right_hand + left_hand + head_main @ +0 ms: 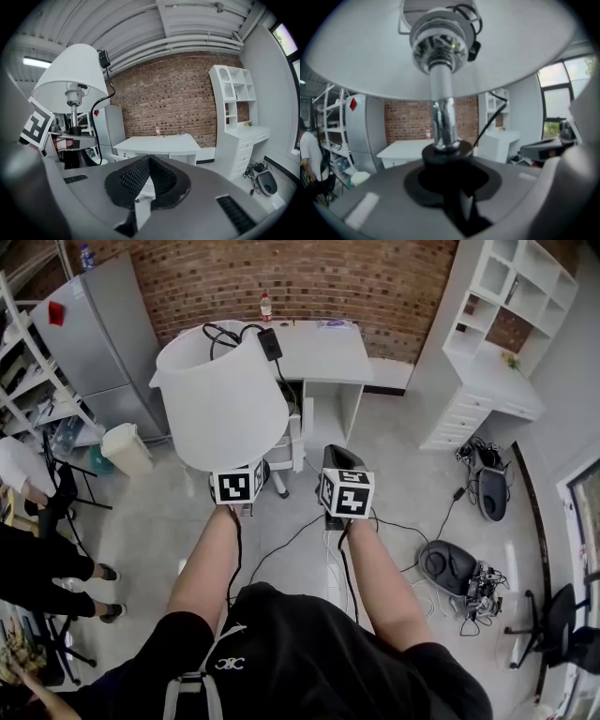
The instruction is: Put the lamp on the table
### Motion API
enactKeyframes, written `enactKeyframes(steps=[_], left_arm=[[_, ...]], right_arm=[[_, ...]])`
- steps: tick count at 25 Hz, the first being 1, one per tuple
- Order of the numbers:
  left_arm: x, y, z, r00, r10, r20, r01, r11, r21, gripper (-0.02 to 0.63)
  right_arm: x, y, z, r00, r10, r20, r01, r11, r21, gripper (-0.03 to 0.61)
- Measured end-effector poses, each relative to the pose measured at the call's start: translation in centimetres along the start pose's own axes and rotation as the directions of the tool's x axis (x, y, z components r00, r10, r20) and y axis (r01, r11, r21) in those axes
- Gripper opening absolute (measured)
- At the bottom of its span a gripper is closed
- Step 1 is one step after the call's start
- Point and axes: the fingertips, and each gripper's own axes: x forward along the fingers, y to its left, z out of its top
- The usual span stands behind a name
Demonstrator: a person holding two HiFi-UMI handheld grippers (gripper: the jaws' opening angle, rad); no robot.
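The lamp (223, 395) has a white shade and a chrome stem (443, 117), and it stands upright in the air in front of me. My left gripper (238, 486) is shut on the stem just below a black collar (446, 153); the shade hides its jaws in the head view. The lamp's black cord and plug (270, 341) lie over the shade's top. My right gripper (343, 474) hangs beside it, shut and empty, its jaw tips meeting (149, 161). The white table (323, 352) stands ahead against the brick wall, also visible past the right jaws (159, 143).
A small bottle (265, 306) stands at the table's back edge. A grey fridge (94, 334) and a white bin (127, 448) are on the left. A white shelf unit (506, 334) is on the right. Cables and devices (450, 563) lie on the floor. A person's legs (47, 568) show far left.
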Motion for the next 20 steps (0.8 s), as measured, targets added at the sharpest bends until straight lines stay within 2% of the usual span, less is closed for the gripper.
enactKeyframes(steps=[10,20], left_arm=[[4.4,-0.1,0.9,1.000,-0.012,-0.013,0.012,1.000,0.028,0.092],[15.3,2.9,3.9,0.999,-0.039,0.012,0.039,0.999,0.016,0.091]], right_arm=[[1.5,-4.6,0.2,0.999,-0.041,0.009,0.040,0.999,0.034,-0.002],[11.7,-7.9,3.8,0.997,-0.066,0.026,0.065,0.997,0.039,-0.002]])
